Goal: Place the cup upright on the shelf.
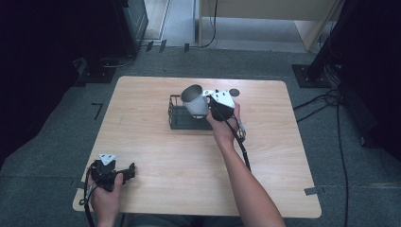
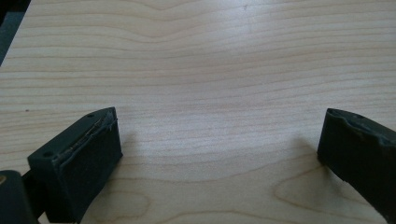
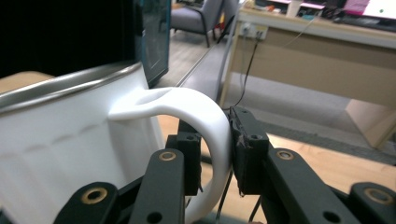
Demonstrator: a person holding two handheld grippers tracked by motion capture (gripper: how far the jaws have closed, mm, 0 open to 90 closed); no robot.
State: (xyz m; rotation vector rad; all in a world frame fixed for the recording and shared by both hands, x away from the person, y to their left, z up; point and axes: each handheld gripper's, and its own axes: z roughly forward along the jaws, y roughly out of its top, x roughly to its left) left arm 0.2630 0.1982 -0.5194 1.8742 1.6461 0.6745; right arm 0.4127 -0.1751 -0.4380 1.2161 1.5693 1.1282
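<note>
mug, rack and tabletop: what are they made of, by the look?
Mug: probably enamelled metal; glossy white body and handle, bare grey metallic rim, dull grey inside. The right gripper jaws clamp the handle.
Rack: looks like thin dark wire, likely coated metal; too small to confirm.
Tabletop: light wood grain with a soft sheen; veneer or laminate, can't tell which.

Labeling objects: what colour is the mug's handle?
White, same as the mug body; the handle shows best in the right gripper view, clamped by the right gripper.
</note>
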